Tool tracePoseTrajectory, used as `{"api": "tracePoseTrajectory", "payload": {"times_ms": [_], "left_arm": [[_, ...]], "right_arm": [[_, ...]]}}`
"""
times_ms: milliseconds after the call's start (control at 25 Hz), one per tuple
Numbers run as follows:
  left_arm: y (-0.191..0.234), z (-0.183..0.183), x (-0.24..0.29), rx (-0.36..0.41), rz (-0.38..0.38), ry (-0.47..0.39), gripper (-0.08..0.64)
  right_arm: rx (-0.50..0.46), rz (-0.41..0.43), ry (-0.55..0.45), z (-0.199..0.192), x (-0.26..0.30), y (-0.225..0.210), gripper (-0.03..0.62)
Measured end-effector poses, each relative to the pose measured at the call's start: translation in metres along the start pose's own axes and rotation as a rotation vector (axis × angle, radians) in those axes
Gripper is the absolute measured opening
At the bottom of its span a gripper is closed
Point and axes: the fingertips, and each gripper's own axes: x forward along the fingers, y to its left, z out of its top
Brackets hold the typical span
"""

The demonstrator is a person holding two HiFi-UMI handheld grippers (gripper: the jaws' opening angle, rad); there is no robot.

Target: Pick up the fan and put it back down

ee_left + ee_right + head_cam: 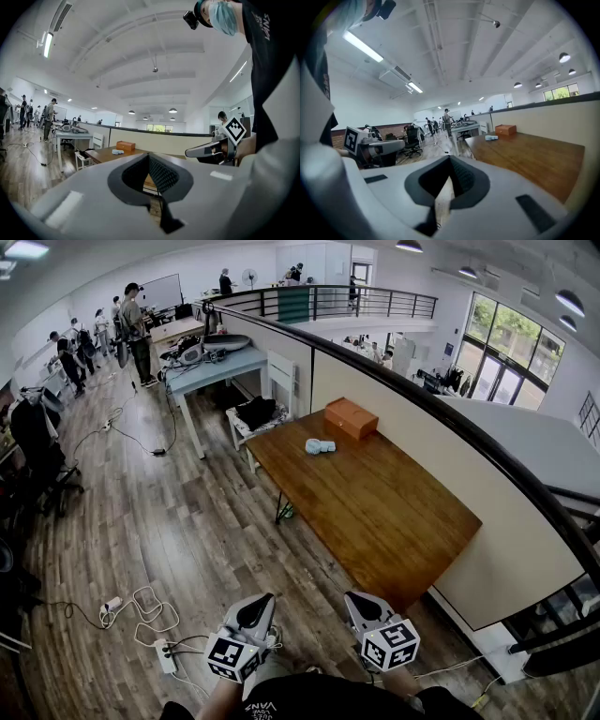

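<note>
The fan (320, 446) is a small pale-blue thing lying near the far end of the wooden table (384, 521), well ahead of both grippers. It shows tiny in the left gripper view (117, 152) and in the right gripper view (491, 137). My left gripper (259, 602) and right gripper (356, 600) are held side by side low in the head view, above the floor and short of the table's near corner. Both are shut with nothing between the jaws, as the left gripper (149, 157) and right gripper (450, 160) each show in their own views.
An orange-brown box (352, 417) stands on the table just behind the fan. A half-height partition wall with a black rail (412, 399) runs along the table's right side. A power strip and cables (165, 653) lie on the floor at left. A white bench (217, 365) and several people stand farther back.
</note>
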Motion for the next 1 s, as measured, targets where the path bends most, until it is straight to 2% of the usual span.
{"api": "tracePoseTrajectory", "payload": {"times_ms": [440,560,640,720,760,840,1000], "left_arm": [[0.016,-0.003,0.001,-0.023,0.008,0.011,0.011],[0.03,-0.002,0.005,-0.032,0.003,0.004,0.012],[0.041,-0.003,0.012,-0.041,-0.014,0.011,0.05],[0.054,-0.002,0.019,-0.05,-0.028,0.02,0.15],[0.06,-0.001,0.023,-0.052,-0.028,0.023,0.159],[0.074,0.0,0.03,-0.057,-0.025,0.025,0.184],[0.108,0.002,0.036,-0.062,-0.033,0.028,0.21]], "right_arm": [[0.019,0.017,0.019,0.001,0.022,0.004,0.012],[0.08,0.057,-0.039,0.011,0.038,0.005,0.012],[0.115,0.084,-0.074,0.02,0.052,0.005,0.012],[0.108,0.08,-0.073,0.025,0.069,0.002,0.019],[0.1,0.068,-0.073,0.028,0.076,0.0,0.041],[0.092,0.046,-0.082,0.035,0.092,-0.006,0.142],[0.071,0.018,-0.084,0.047,0.124,-0.007,0.167]]}}
